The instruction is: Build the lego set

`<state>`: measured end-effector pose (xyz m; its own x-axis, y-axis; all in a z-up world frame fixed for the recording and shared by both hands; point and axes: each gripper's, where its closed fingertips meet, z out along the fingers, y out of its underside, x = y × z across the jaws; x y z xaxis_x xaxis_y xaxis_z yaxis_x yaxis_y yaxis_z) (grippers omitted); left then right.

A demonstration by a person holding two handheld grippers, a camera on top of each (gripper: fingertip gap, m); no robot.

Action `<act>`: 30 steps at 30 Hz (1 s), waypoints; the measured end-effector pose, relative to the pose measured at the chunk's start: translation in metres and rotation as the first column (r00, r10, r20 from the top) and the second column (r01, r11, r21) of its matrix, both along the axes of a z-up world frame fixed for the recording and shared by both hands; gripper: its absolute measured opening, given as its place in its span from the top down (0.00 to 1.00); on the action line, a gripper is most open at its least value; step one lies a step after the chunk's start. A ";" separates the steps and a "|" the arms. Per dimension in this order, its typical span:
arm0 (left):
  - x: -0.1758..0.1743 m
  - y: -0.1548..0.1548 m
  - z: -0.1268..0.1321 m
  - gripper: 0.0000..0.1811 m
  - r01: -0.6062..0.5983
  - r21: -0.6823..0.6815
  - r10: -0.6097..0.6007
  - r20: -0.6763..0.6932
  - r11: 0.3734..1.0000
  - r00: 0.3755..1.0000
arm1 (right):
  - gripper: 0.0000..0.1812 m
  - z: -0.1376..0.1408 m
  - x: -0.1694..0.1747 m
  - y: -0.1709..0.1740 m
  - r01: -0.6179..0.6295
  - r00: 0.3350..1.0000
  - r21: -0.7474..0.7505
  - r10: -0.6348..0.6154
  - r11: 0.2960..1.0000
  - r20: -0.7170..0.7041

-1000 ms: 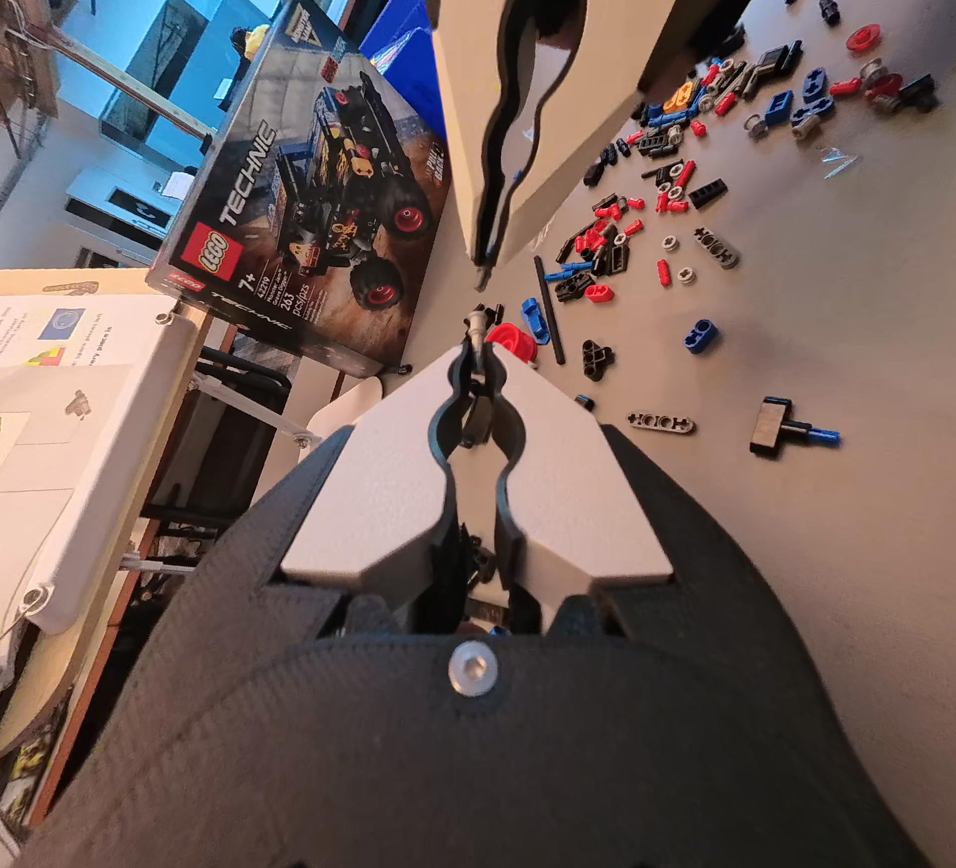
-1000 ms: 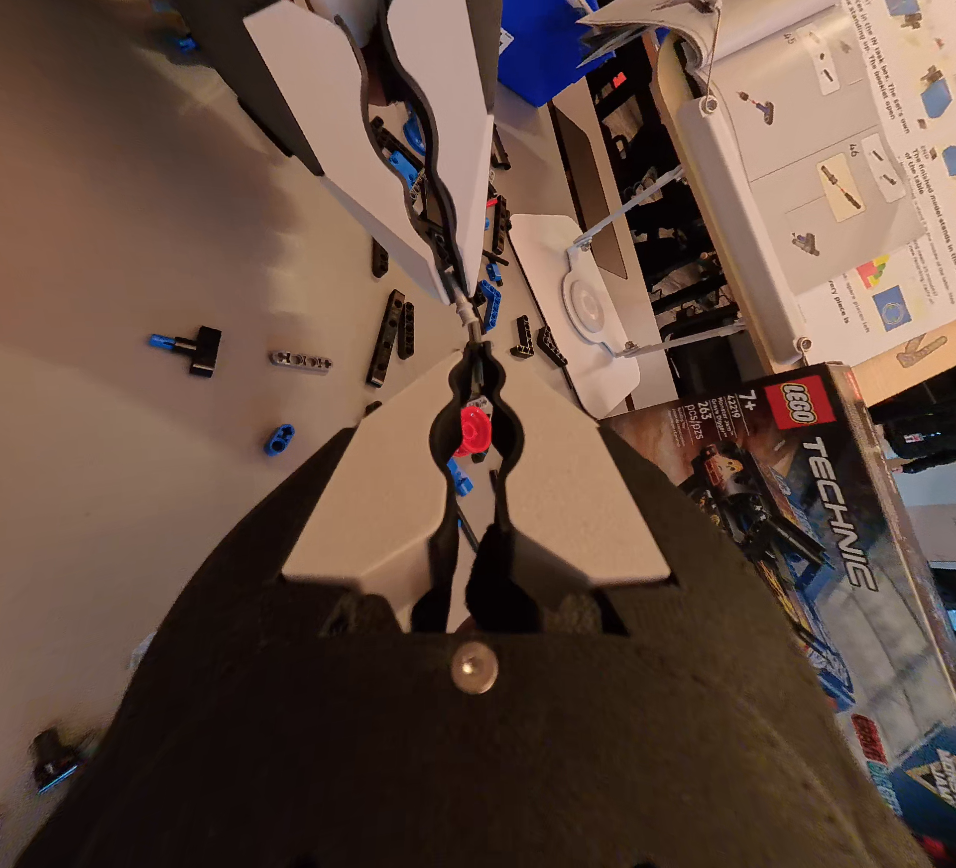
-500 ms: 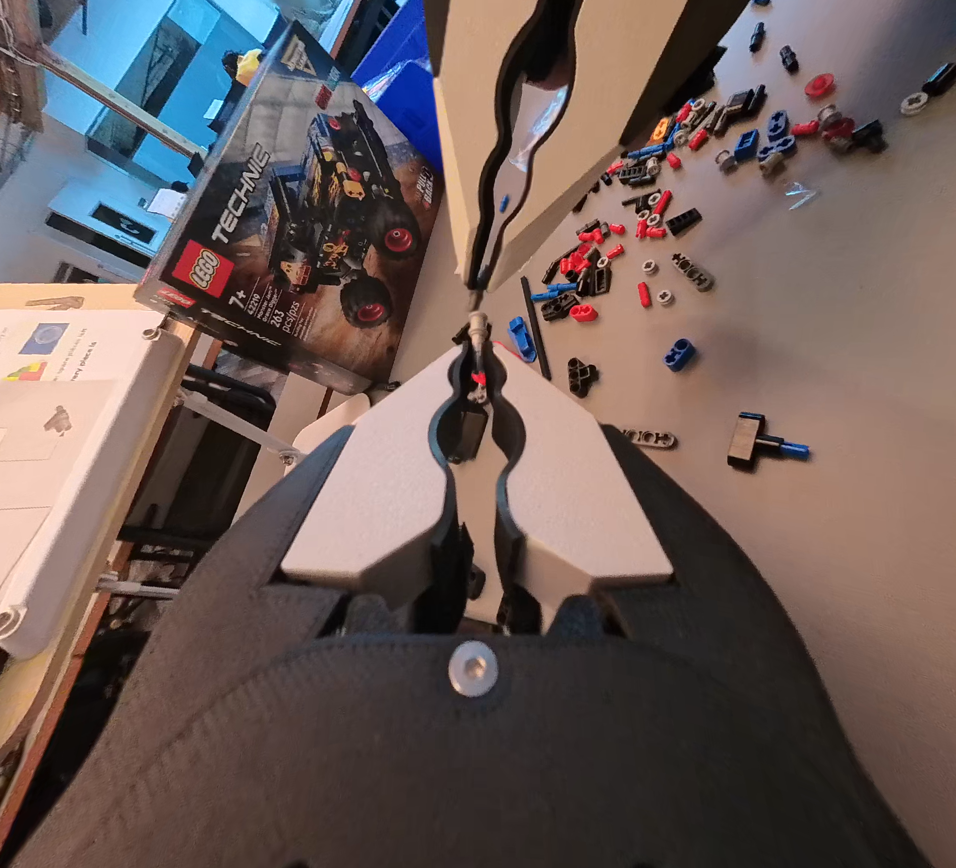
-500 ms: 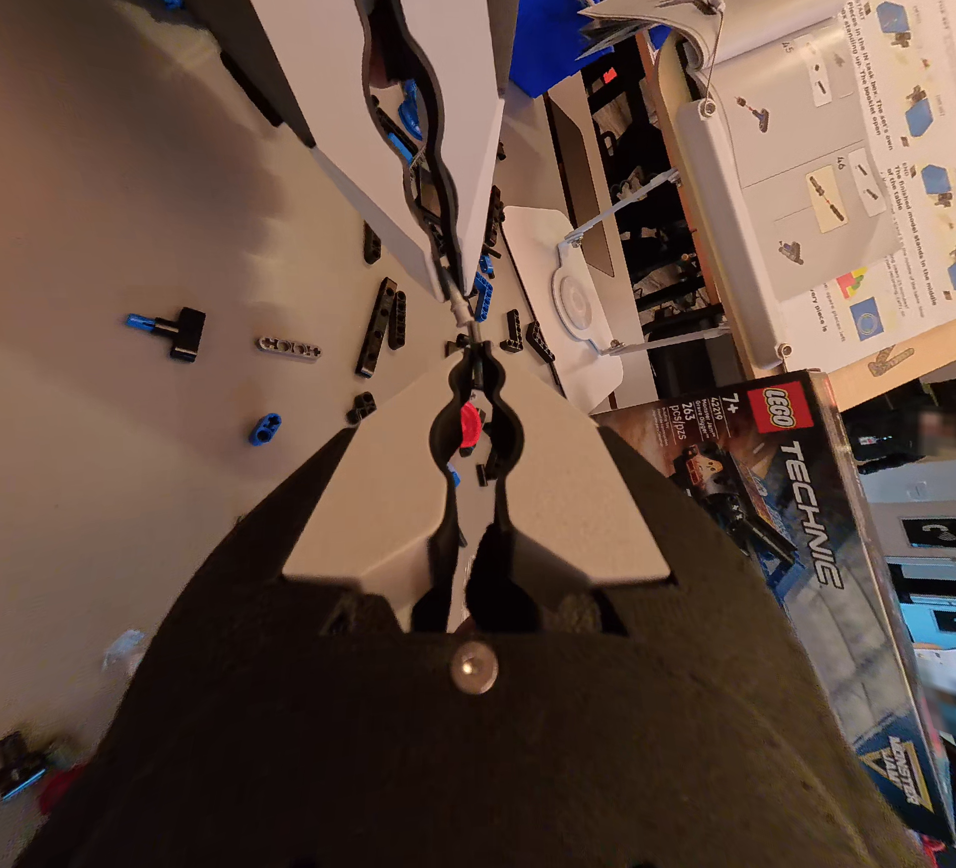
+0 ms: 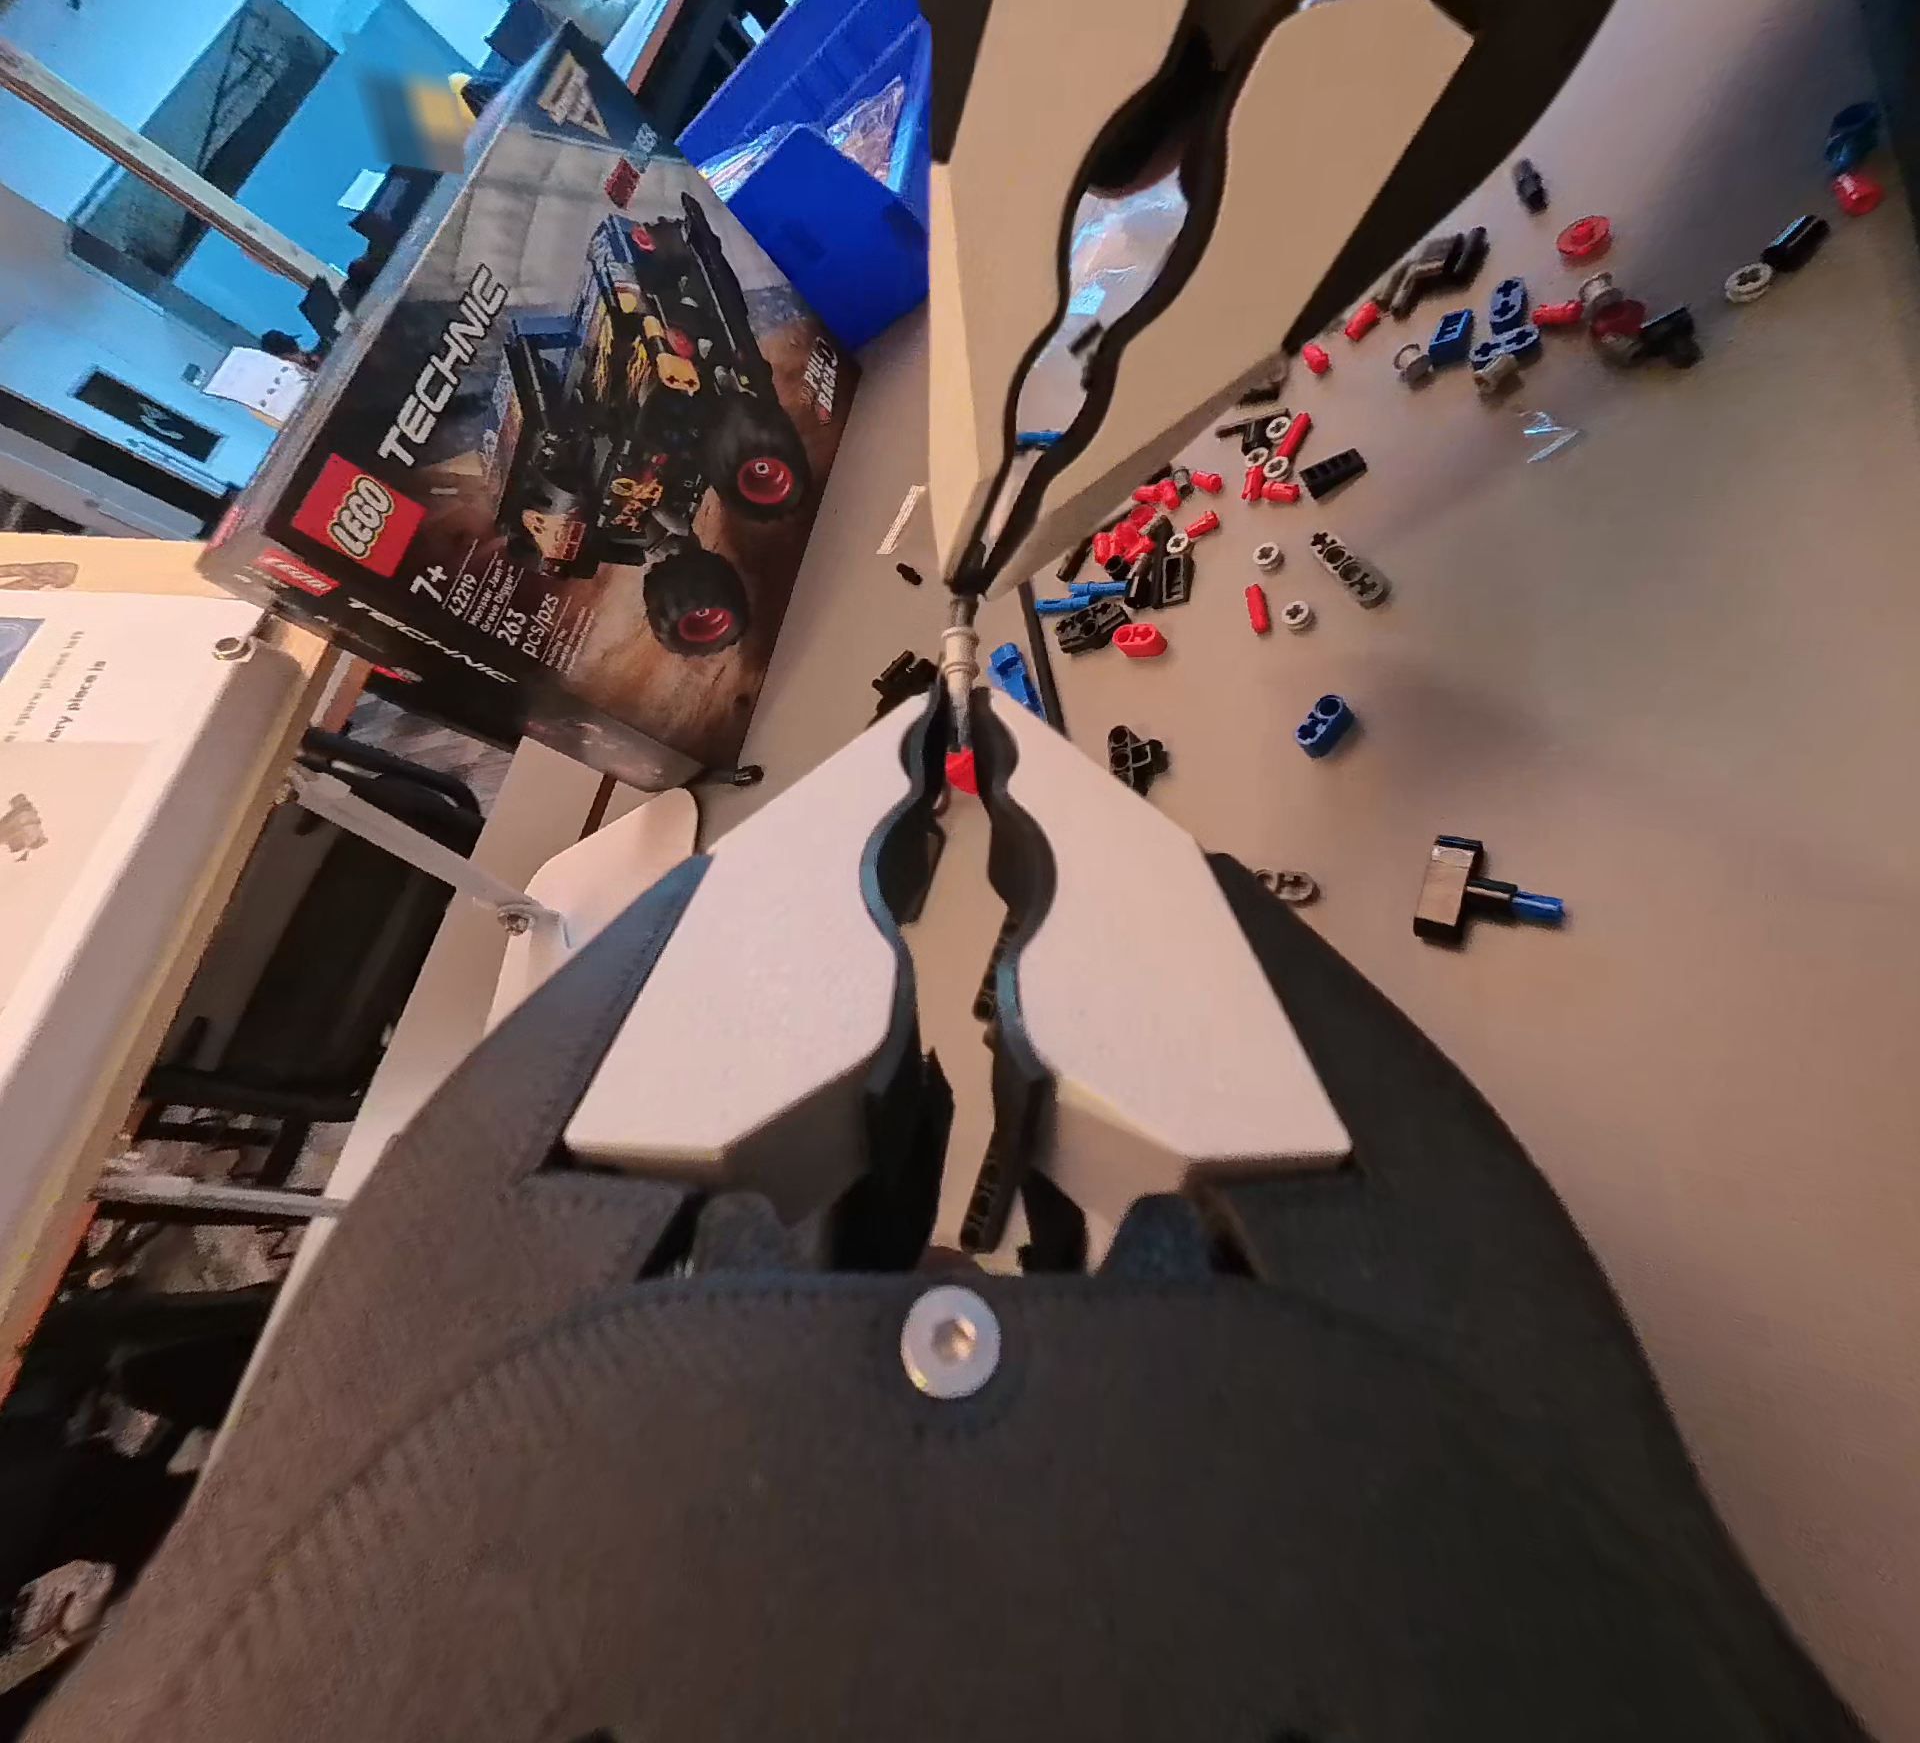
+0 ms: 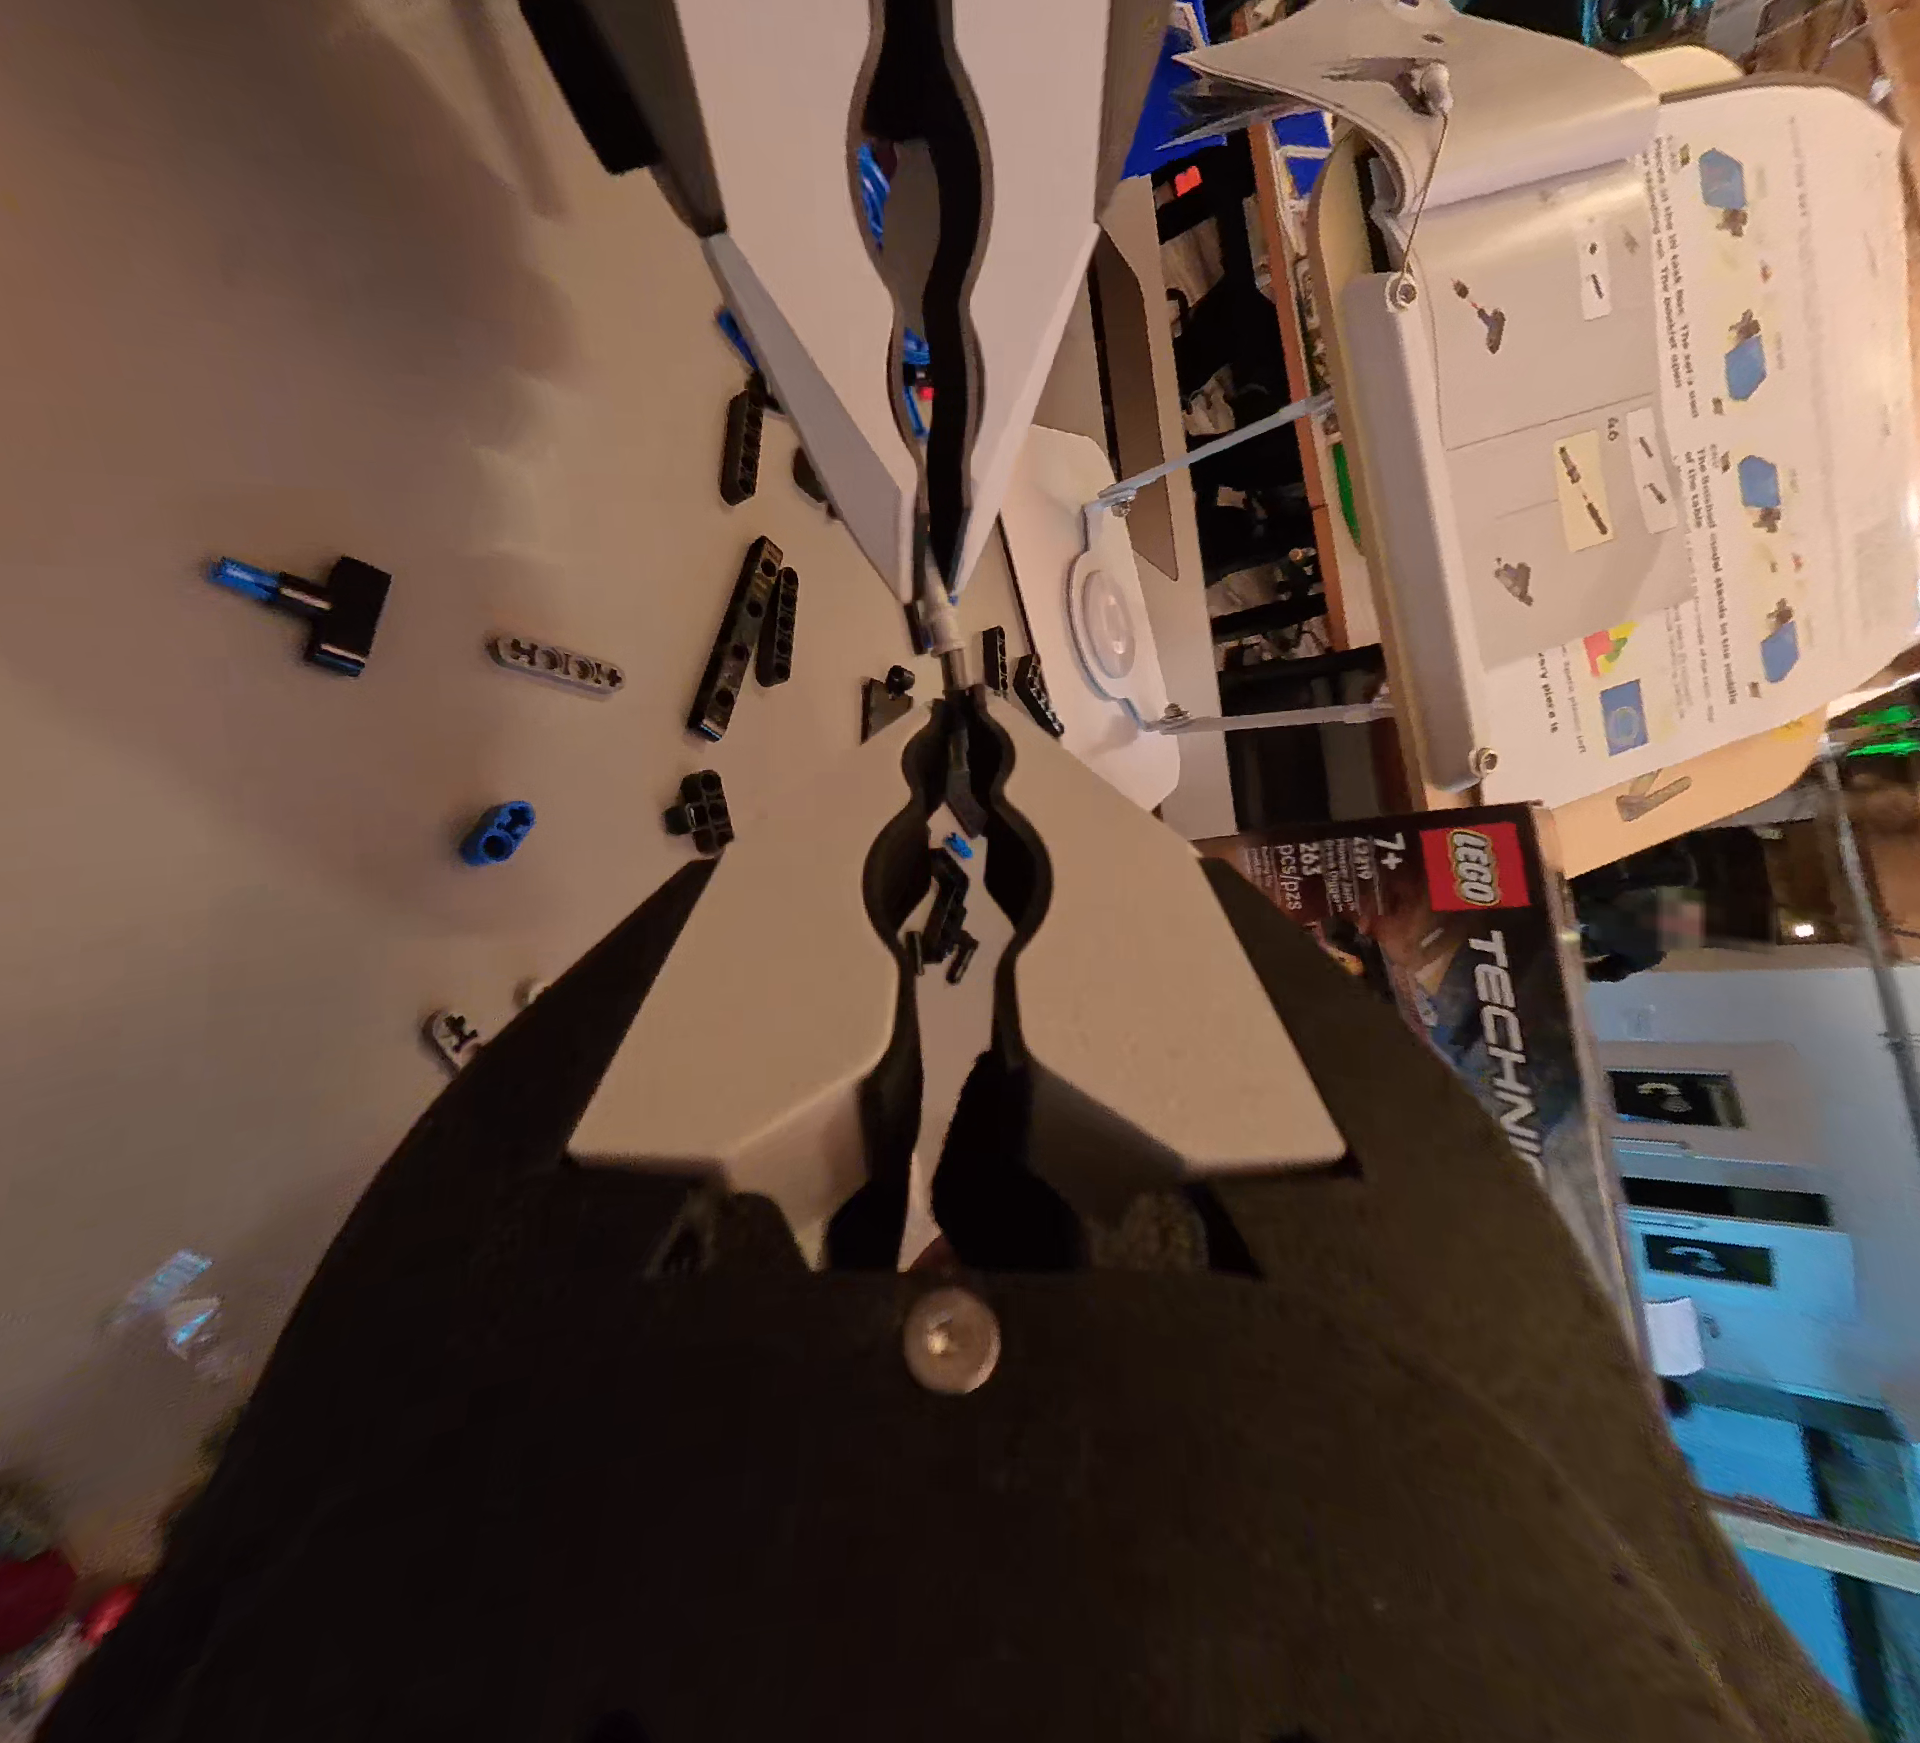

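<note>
Tip to tip over the grey table (image 5: 1558, 1174): the left tool (image 5: 958, 717) comes up from the bottom of its frame, and the right tool (image 5: 971, 566) reaches down from the top, nose to nose with it. Between them runs a slim light-grey axle-like lego piece (image 5: 958, 644), its long axis lying straight along the line from one tool to the other, so any push or pull to come has to follow that line. Both tools sit equally close, each at one end.

Left tool is clenched on the near end, with a small red round lego part (image 5: 961, 766) lodged just behind its tips. In the right wrist view the right tool (image 6: 956, 722) is closed too, apparently on a short black lego piece (image 6: 961, 779) that meets the grey one (image 6: 948, 644); the joint is tiny and I can't say whether it's seated.

Loose red, blue and black lego pieces (image 5: 1226, 530) are scattered at the right of the left view, the printed lego set box (image 5: 540, 467) at upper left.
</note>
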<state>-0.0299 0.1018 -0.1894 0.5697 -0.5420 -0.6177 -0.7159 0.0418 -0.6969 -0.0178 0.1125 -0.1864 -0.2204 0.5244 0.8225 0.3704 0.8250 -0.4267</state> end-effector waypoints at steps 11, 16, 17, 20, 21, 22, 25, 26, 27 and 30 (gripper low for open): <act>0.002 -0.004 0.001 1.00 0.040 -0.067 -0.034 0.087 0.997 0.996 | 1.00 0.001 0.000 -0.004 -0.030 0.999 0.115 0.032 0.993 -0.019; 0.008 -0.006 0.006 0.99 0.052 -0.106 -0.036 0.148 0.993 0.988 | 1.00 0.000 -0.002 -0.008 -0.029 0.999 0.172 0.032 0.985 -0.016; 0.006 -0.005 0.004 0.99 0.038 -0.104 -0.026 0.116 0.994 0.993 | 1.00 -0.001 -0.002 -0.007 -0.025 1.000 0.183 0.028 0.983 -0.011; 0.002 -0.006 -0.001 0.99 0.027 -0.152 -0.012 0.099 0.988 0.995 | 1.00 -0.002 -0.003 -0.010 -0.035 0.999 0.123 0.037 0.992 -0.008; 0.000 -0.006 -0.004 0.99 0.025 -0.160 -0.010 0.089 0.987 0.996 | 1.00 -0.005 -0.003 -0.008 -0.022 1.000 0.110 0.022 0.994 0.003; -0.004 -0.005 -0.007 0.99 0.013 -0.165 -0.001 0.071 0.986 0.997 | 1.00 -0.007 -0.002 -0.005 -0.013 1.000 0.101 0.012 0.995 0.009; -0.014 -0.004 -0.004 0.99 0.007 -0.175 0.012 0.109 0.985 0.994 | 1.00 -0.009 0.002 -0.002 -0.005 1.000 0.036 0.005 0.999 0.009; -0.018 -0.004 0.001 0.99 0.005 -0.168 0.016 0.121 0.986 0.992 | 1.00 -0.008 0.004 0.000 0.001 1.000 0.025 -0.001 1.000 0.007; -0.024 -0.003 0.008 0.99 -0.004 -0.155 0.027 0.142 0.988 0.990 | 1.00 -0.007 0.005 0.001 0.005 1.000 0.014 -0.005 1.000 0.007; -0.043 -0.004 0.029 0.99 -0.032 -0.120 0.057 0.212 0.992 0.976 | 1.00 -0.009 0.007 0.000 0.001 1.000 -0.019 -0.001 1.000 0.020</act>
<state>-0.0724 0.0978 -0.1609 0.7073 -0.5737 -0.4131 -0.5485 -0.0766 -0.8327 -0.0108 0.1124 -0.1951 -0.2363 0.5401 0.8078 0.3800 0.8165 -0.4347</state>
